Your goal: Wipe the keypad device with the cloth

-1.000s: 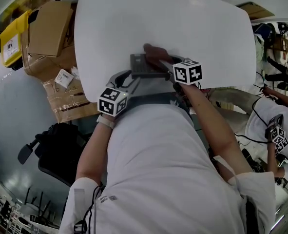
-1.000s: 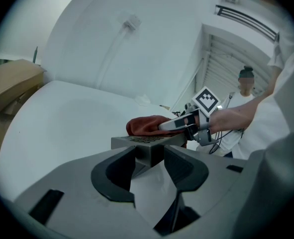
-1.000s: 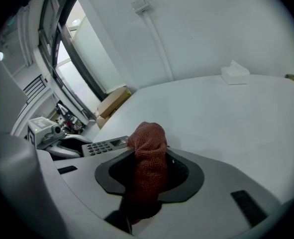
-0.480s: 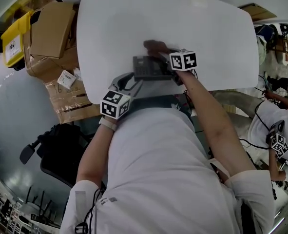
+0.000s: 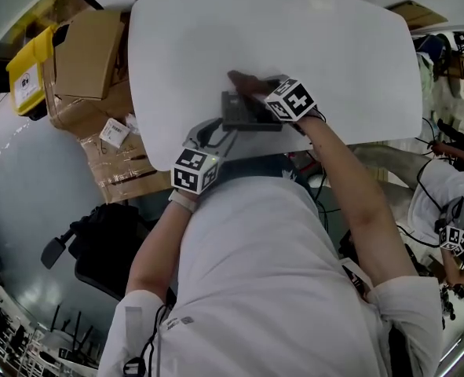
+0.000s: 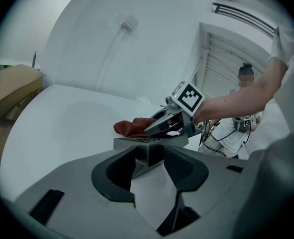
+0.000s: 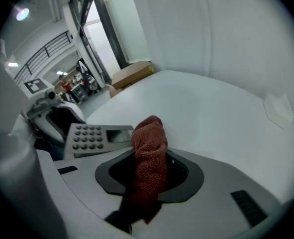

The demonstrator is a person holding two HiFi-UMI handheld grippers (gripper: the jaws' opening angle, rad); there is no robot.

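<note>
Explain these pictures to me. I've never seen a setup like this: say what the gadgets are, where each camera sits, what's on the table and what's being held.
There is no robot here. A person holds a hand-held two-jaw gripper in each hand. The head view comes from a camera on the person's head and looks down at the white table. The other two views come from cameras riding on the grippers. The left gripper clamps the near end of the grey keypad device, which lies on the table. The right gripper pinches a reddish cloth close beside the device.
</note>
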